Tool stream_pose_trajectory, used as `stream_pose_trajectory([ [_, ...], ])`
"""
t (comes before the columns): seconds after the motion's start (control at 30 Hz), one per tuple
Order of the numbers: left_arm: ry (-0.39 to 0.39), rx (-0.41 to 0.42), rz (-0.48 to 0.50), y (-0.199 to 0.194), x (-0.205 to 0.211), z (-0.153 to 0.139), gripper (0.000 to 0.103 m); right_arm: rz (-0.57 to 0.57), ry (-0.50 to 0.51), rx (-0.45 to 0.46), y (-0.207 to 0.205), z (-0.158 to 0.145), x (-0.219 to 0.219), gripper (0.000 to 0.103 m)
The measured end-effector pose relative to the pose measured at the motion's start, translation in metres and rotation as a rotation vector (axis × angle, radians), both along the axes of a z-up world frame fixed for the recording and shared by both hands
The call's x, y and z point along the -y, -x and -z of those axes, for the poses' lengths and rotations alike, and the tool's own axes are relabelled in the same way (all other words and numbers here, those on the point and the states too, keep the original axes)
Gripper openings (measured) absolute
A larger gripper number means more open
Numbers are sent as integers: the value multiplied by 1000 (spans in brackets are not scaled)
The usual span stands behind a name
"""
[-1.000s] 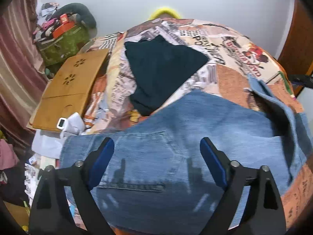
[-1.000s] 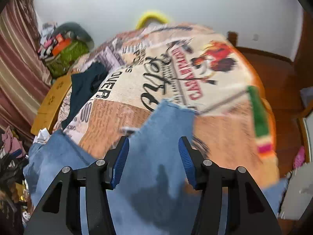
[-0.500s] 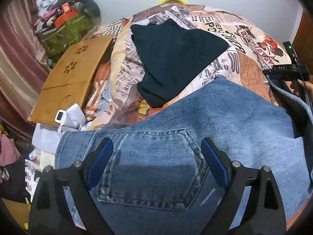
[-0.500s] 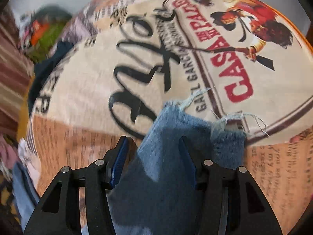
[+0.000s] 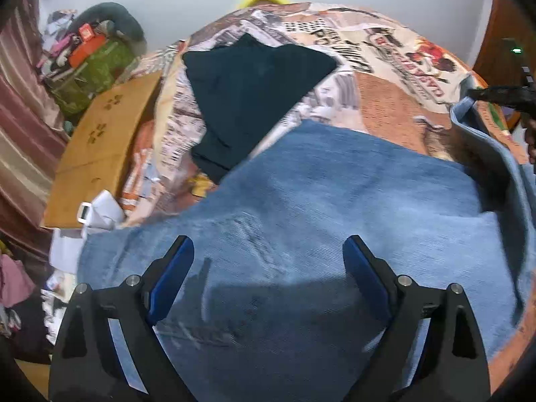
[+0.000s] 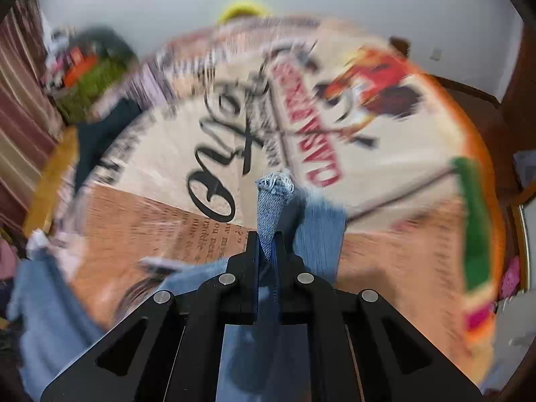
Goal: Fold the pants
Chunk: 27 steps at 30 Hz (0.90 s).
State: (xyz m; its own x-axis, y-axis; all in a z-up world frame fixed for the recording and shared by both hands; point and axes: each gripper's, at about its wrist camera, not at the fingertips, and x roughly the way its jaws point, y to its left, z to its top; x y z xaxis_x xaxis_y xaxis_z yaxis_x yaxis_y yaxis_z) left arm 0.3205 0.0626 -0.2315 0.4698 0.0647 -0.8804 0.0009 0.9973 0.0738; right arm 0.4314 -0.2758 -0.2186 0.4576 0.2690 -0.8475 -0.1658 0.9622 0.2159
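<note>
Blue jeans (image 5: 335, 201) lie spread on a bed with a printed patchwork cover (image 5: 385, 107). Just above the seat of the jeans my left gripper (image 5: 268, 244) hangs open, with denim below its blue pads and nothing pinched. My right gripper (image 6: 267, 238) is shut on the frayed hem of a jeans leg (image 6: 274, 187), which sticks up out of the closed jaws, and the leg trails down beneath it. The right gripper also shows at the far right edge of the left wrist view, where the leg rises off the bed. The right wrist view is blurred.
A folded dark navy garment (image 5: 254, 93) lies on the cover beyond the jeans. A wooden board (image 5: 100, 147) leans at the bed's left side, with white paper items (image 5: 104, 211) below it. A green bag with clutter (image 5: 93, 70) stands in the far left corner.
My right gripper's jaws have closed on the leg hem and pulled it up off the cover. The left gripper stays open and has shifted a little over the seat.
</note>
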Motion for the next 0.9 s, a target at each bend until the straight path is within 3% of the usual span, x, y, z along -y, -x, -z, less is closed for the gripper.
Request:
stream_pose_trajectory([
  [0.33,72,-50,95,24,58,-5,92,202,-62,232,120,-148,130,6],
  [0.43,76,-59,118,29,76,-6,92,208,-68,273,144,-162,143,5],
  [0.6,34,-40,139,37,94,-9,92,193,38,244,171,-138,139,6],
  [0.8,14,-29,140,45,95,-11,92,248,80,109,197,-77,164,7],
  [0.9,19,-27,127,48,88,-12,92,281,68,21,209,-52,180,13],
])
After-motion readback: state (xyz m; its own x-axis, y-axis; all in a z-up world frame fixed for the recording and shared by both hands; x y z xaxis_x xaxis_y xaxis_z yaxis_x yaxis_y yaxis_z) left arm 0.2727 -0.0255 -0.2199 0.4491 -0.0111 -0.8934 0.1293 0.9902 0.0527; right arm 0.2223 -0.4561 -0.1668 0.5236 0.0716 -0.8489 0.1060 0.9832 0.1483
